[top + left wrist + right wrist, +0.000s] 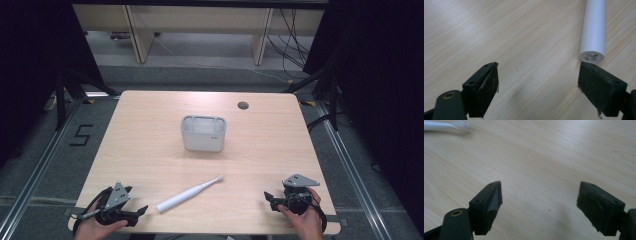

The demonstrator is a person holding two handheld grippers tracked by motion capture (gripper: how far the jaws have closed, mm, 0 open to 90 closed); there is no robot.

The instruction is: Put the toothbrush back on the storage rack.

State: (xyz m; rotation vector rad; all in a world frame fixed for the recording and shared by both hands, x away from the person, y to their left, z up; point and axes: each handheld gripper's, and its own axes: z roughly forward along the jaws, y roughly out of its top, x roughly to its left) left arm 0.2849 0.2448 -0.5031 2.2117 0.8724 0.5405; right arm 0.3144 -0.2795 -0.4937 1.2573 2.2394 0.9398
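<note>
Pale wood-grain laminate covers the table [150, 150], which has rounded corners and a small round cable hole [243, 105] near its far edge; around it lies grey carpeted floor [45, 155] with a black "5" [81, 135] marked at the left, metal rails along both sides, light wooden furniture legs beyond and loose cables at the far right; dark curtains close in the sides.

At the middle of the table stands a grey plastic bin [203, 133], rectangular with rounded corners; the high view looks down at its rim but its contents cannot be made out.

Between the bin and the near edge lies a white electric toothbrush [189, 194], set diagonally, brush head toward the far right, handle end toward the left gripper [141, 211]; the right gripper [268, 198] rests well apart near the right corner, each held by a hand at the near edge.

The left gripper view brings out the flat end of the toothbrush handle [592, 32] with fine print on it, just beyond one pad; the jaws stand wide with bare table between them.

The right gripper view shows its jaws equally wide over bare wood, with the brush head [459, 124] far off at the upper left.
</note>
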